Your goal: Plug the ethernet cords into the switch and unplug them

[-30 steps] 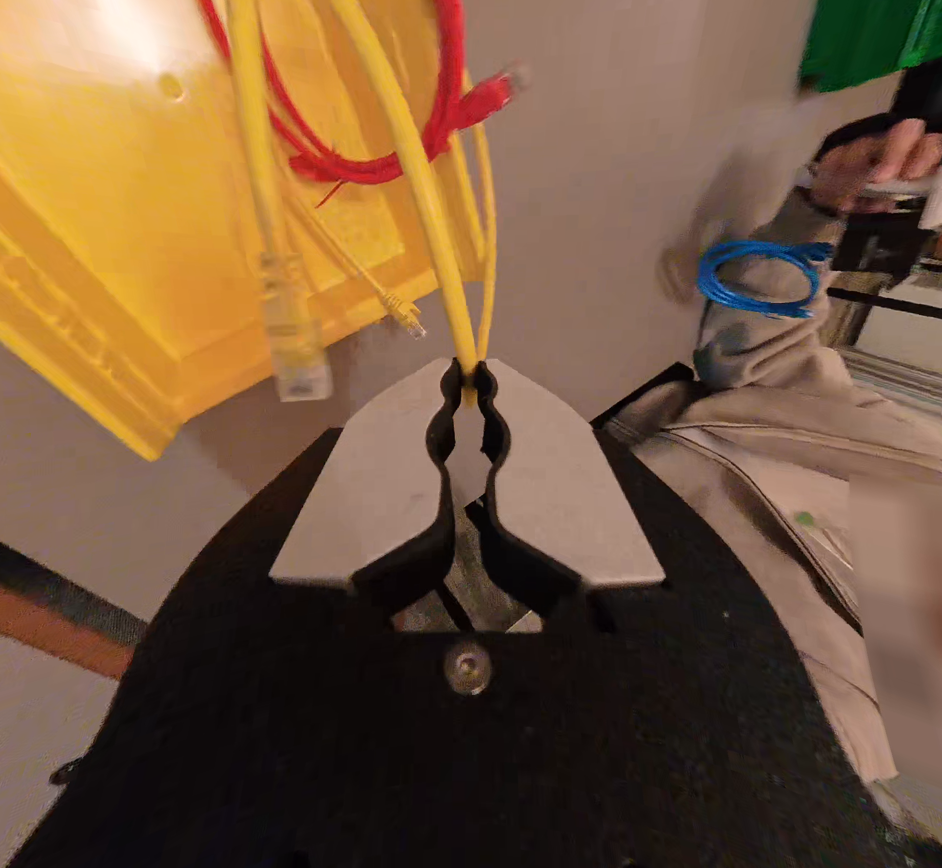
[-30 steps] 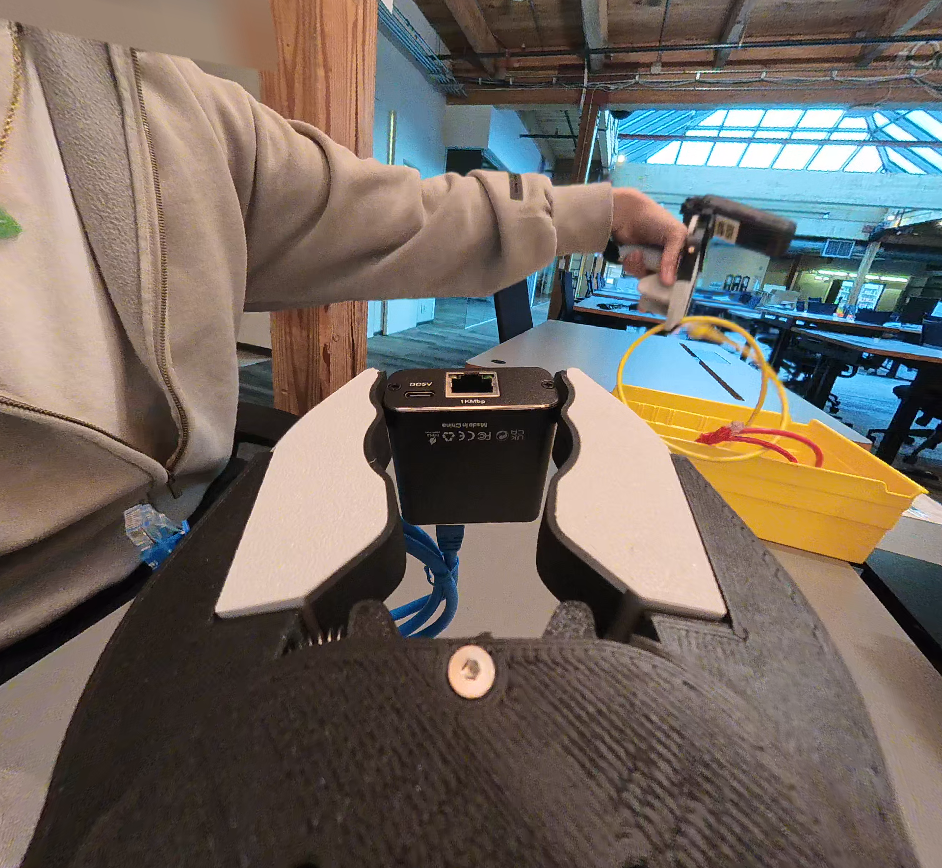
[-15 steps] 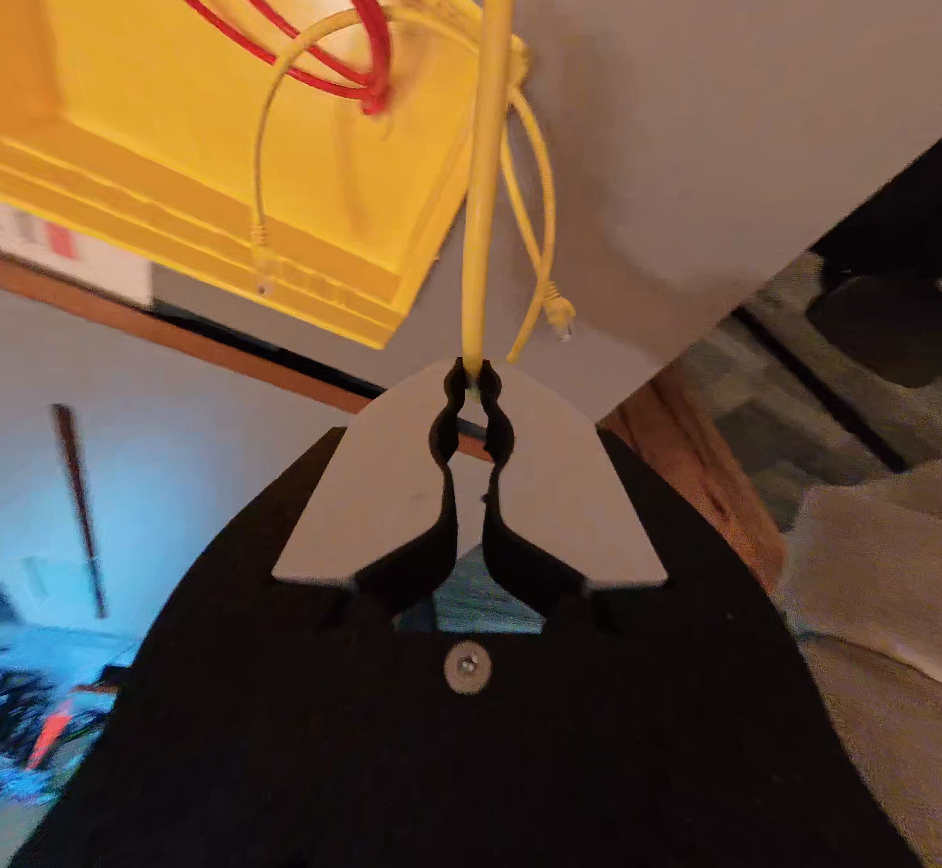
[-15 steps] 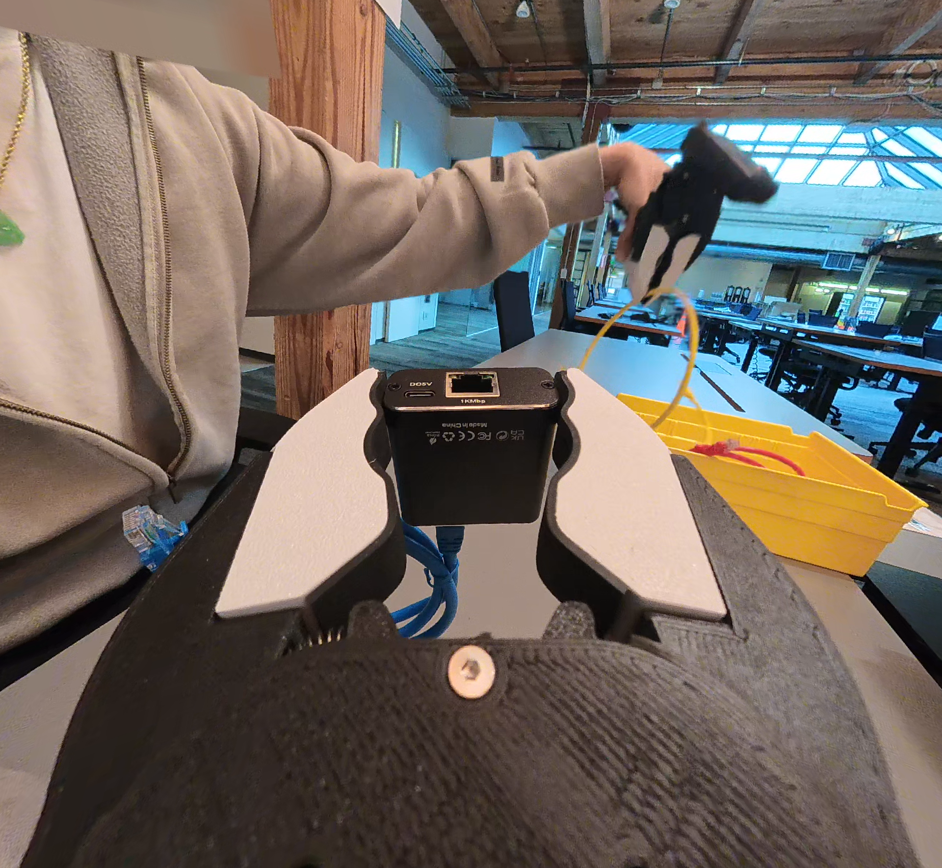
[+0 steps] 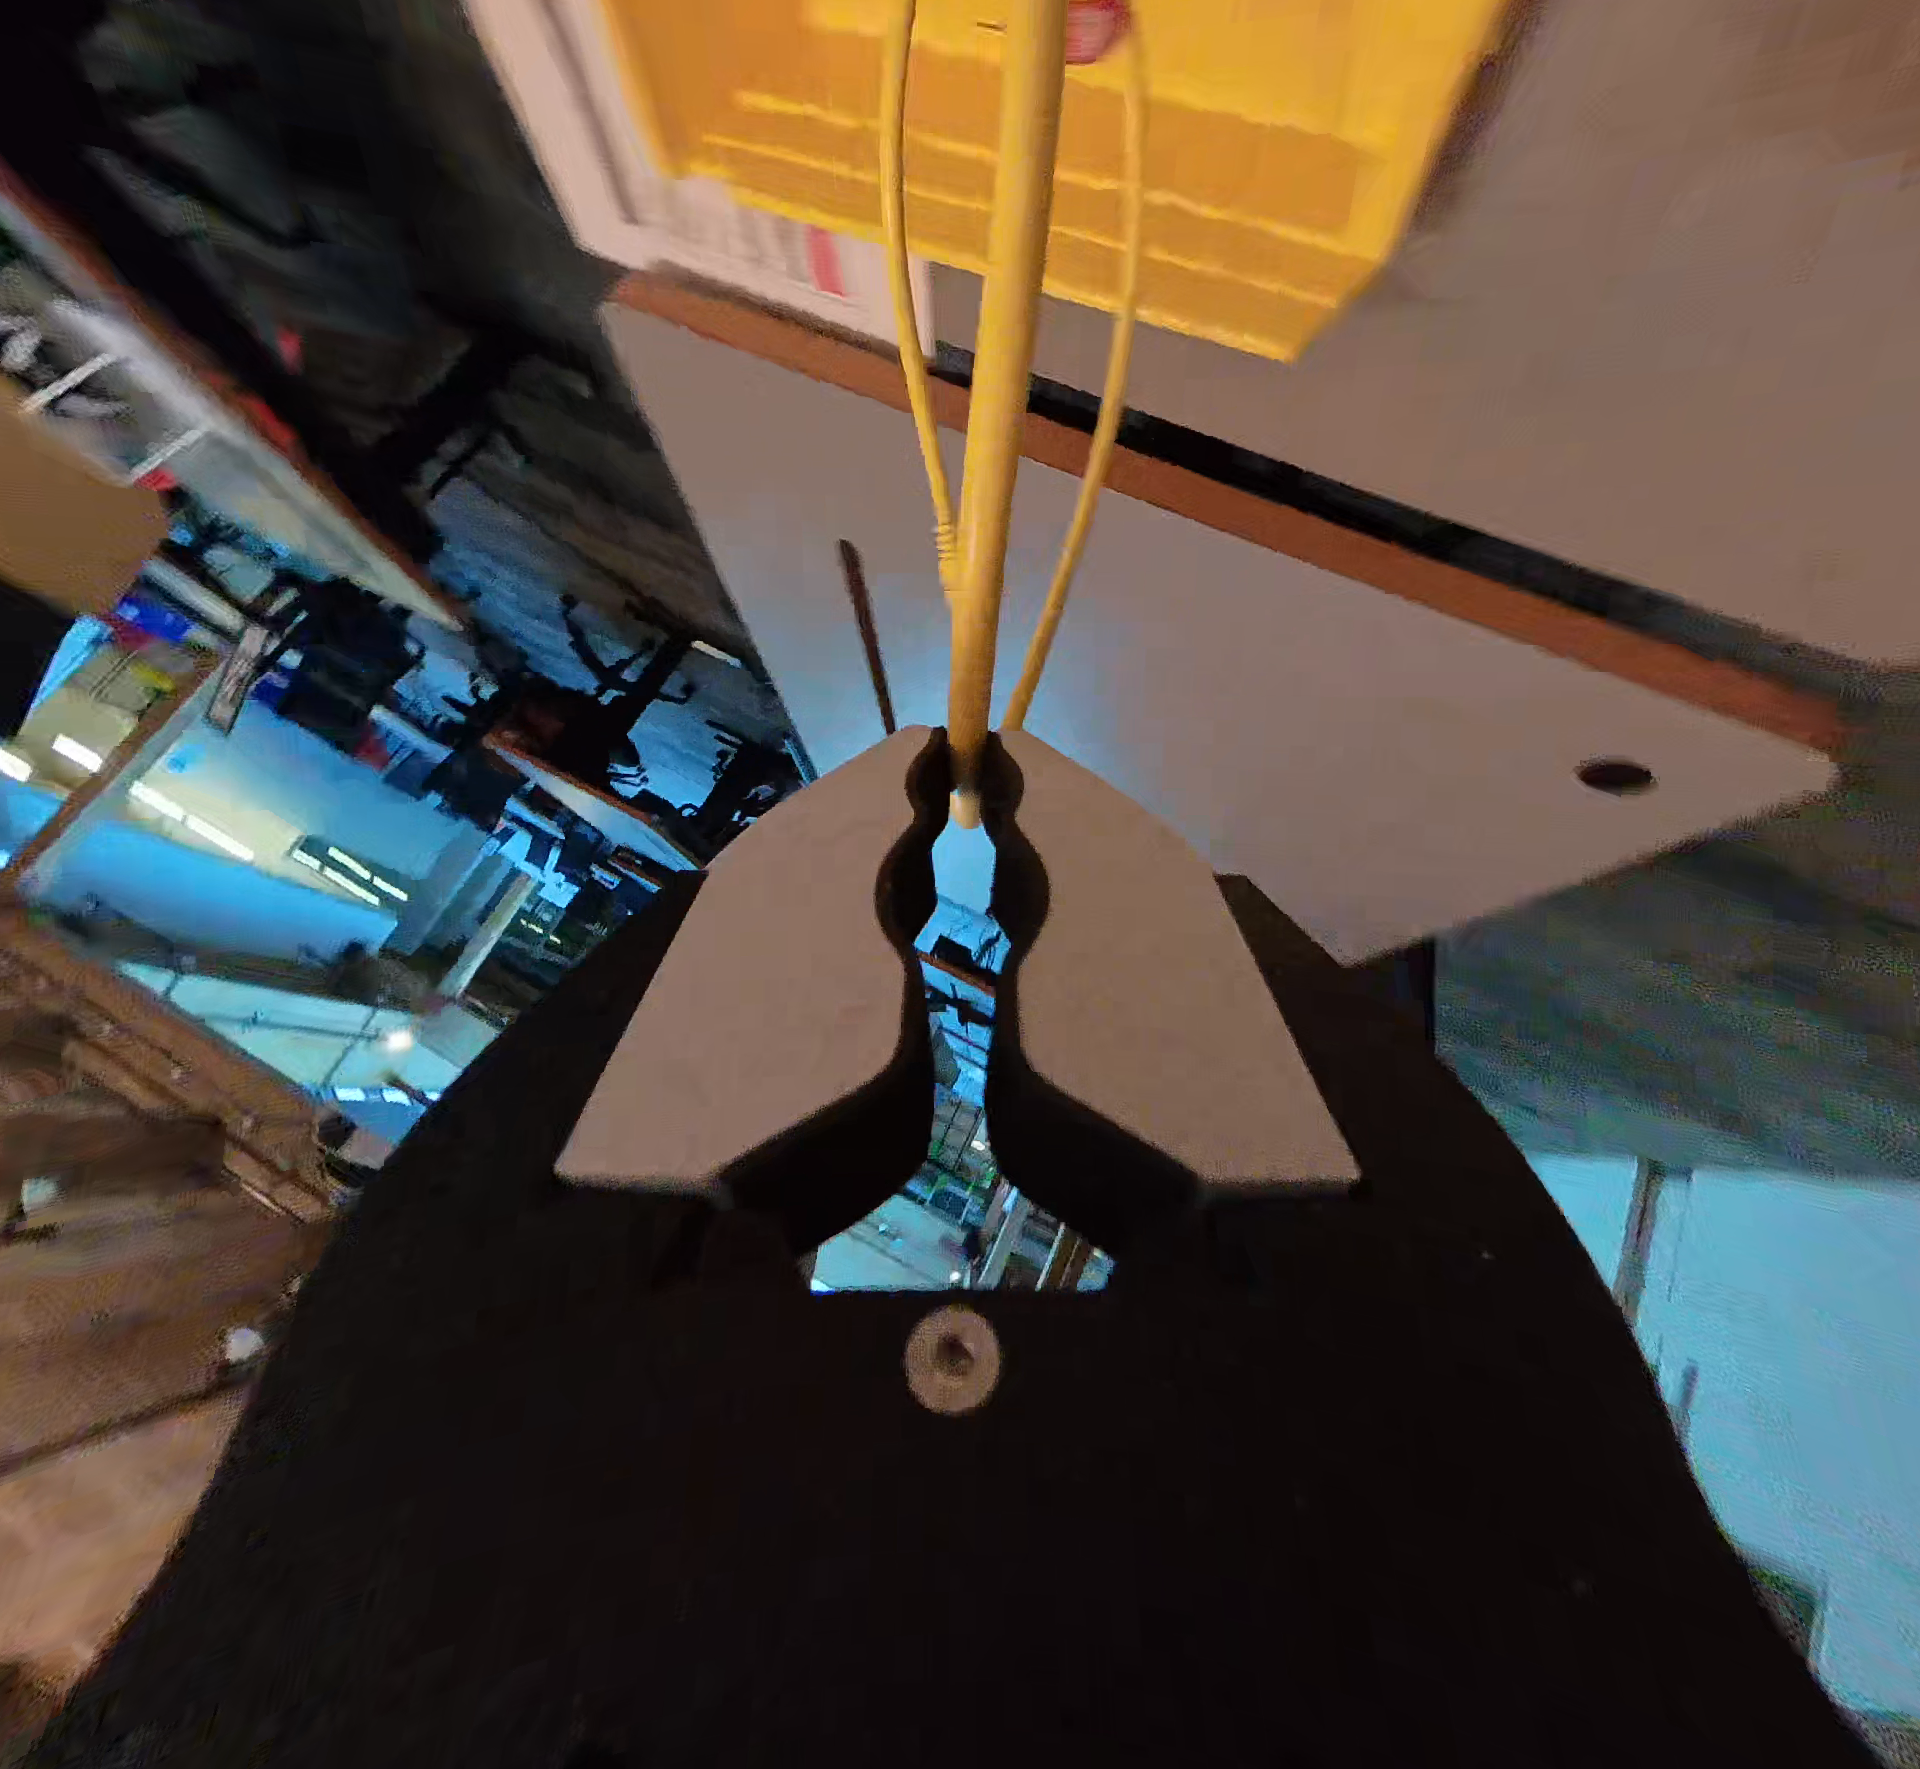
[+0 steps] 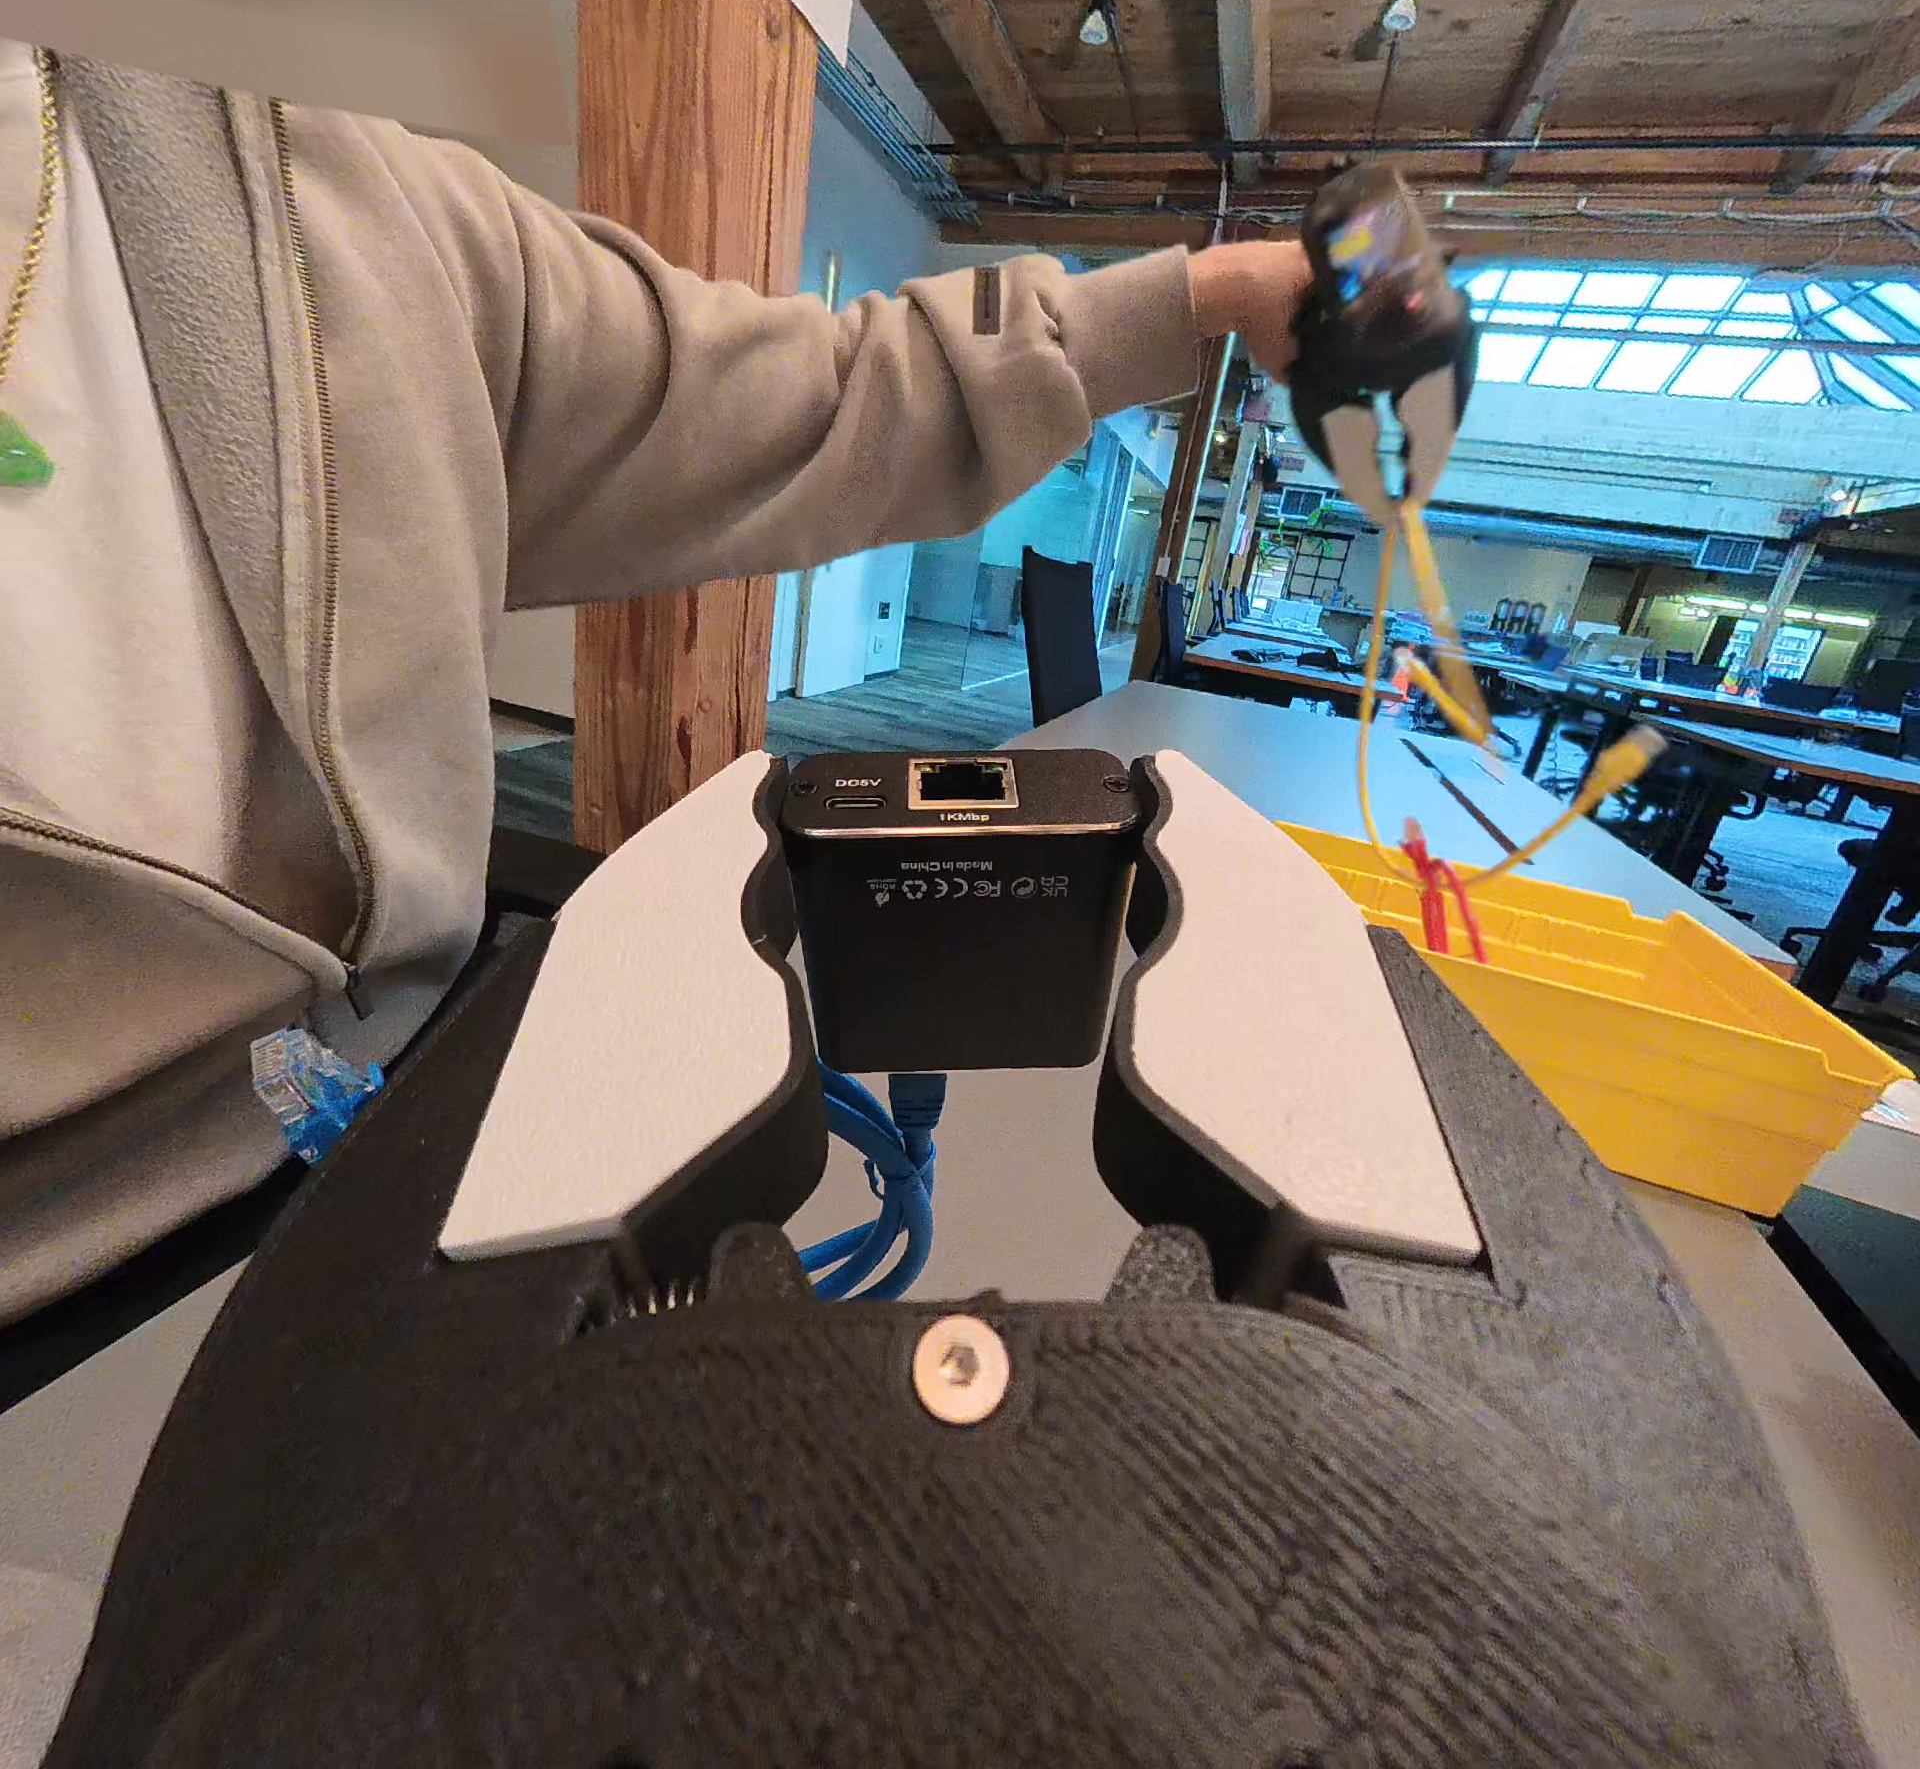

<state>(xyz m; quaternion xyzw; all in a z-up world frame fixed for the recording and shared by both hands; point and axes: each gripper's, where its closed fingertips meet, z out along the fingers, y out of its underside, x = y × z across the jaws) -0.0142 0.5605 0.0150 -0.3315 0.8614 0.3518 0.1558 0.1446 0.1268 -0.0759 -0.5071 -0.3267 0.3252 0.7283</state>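
Switch (image 6: 961,930), a small black box, sits clamped between the two white fingers (image 6: 644,1013) of the right gripper (image 6: 961,784) in the right wrist view, its port face turned away from the camera. A blue cord (image 6: 883,1189) hangs from its near end at 6 o'clock. At 2 o'clock the left gripper (image 6: 1392,498), held in an outstretched hand, dangles a yellow cord (image 6: 1382,680) above a yellow bin (image 6: 1662,1044) on the table (image 6: 1268,753); a red cord (image 6: 1439,898) rises from the bin.

In the left wrist view, the left gripper (image 5: 966,784) is pinched narrow on the yellow cord (image 5: 1013,369), which runs toward 12 o'clock, its thinner strands alongside. The yellow bin (image 5: 1195,192) lies blurred at 12 o'clock on the table (image 5: 1299,784).
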